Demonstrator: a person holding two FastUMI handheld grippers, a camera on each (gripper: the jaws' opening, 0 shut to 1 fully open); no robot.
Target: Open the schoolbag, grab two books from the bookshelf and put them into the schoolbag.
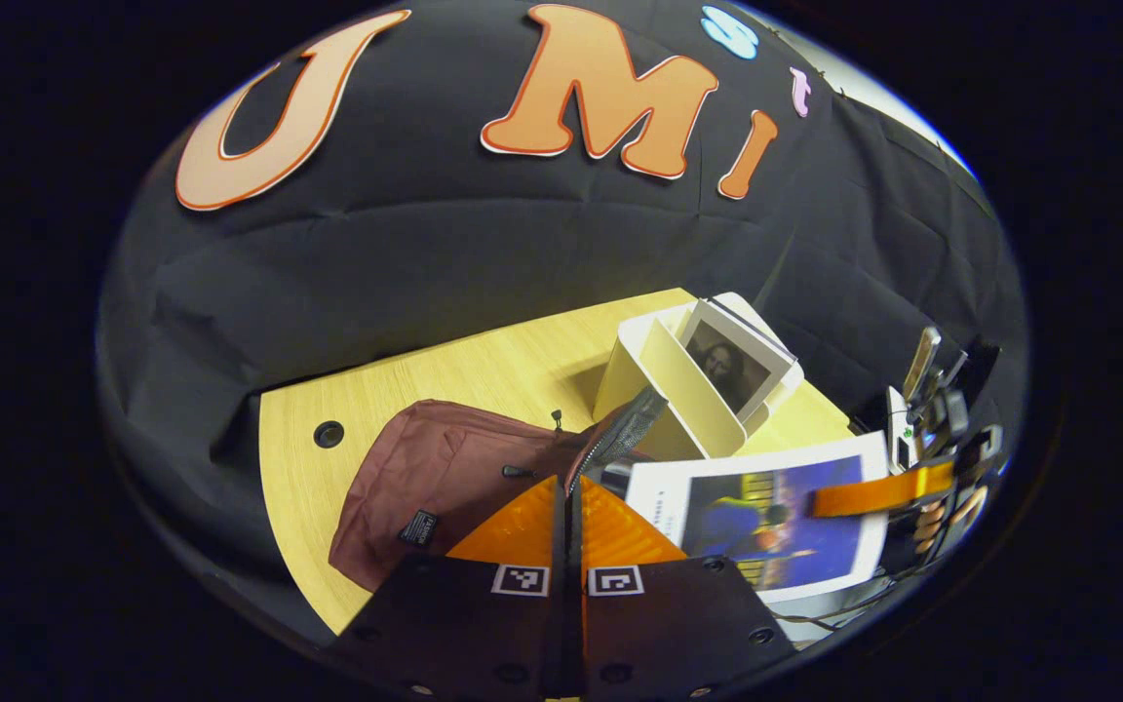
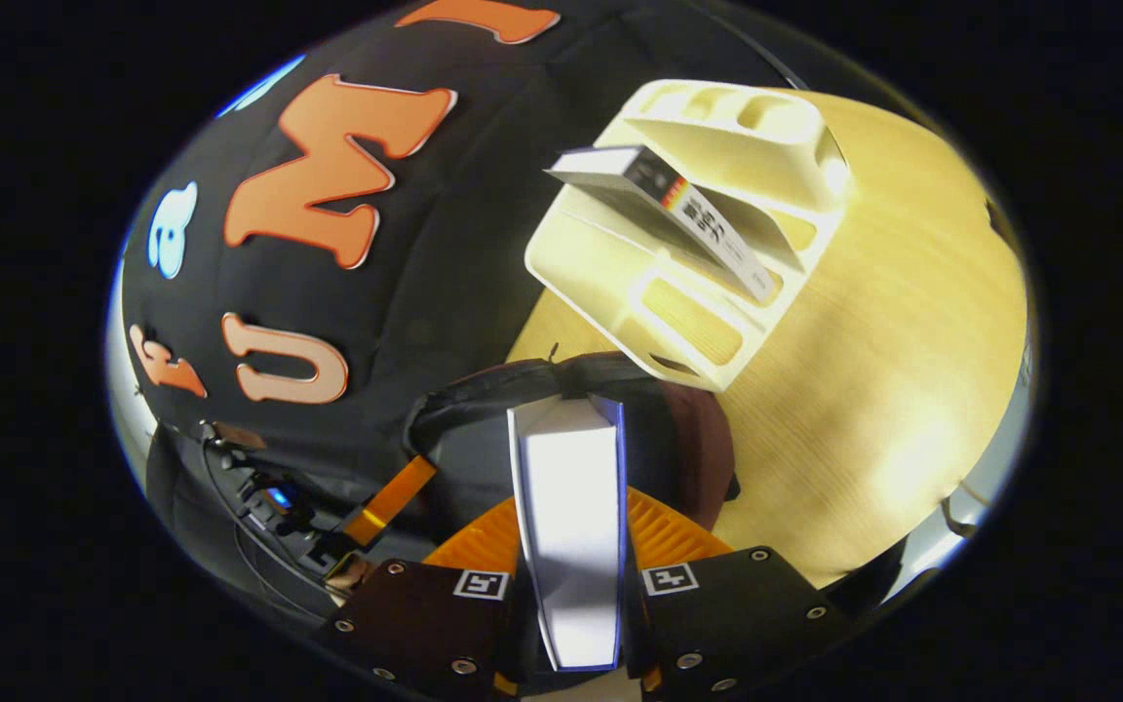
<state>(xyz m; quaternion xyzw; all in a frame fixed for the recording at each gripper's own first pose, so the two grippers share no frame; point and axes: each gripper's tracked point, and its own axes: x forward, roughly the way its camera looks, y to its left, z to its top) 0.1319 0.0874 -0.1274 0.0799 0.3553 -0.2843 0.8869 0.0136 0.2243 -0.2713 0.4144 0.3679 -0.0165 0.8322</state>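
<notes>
On the wooden table point(image 1: 367, 409) lay the maroon schoolbag point(image 1: 435, 478). The left gripper point(image 1: 569, 507) was closed, and it pinched the zipper edge of the bag's open mouth. To the right, the right gripper point(image 2: 571, 531) was clamped on a book point(image 1: 766, 517) above the opening. Behind stood the white bookshelf point(image 1: 669, 380) with a second book point(image 1: 732, 361) in it.
</notes>
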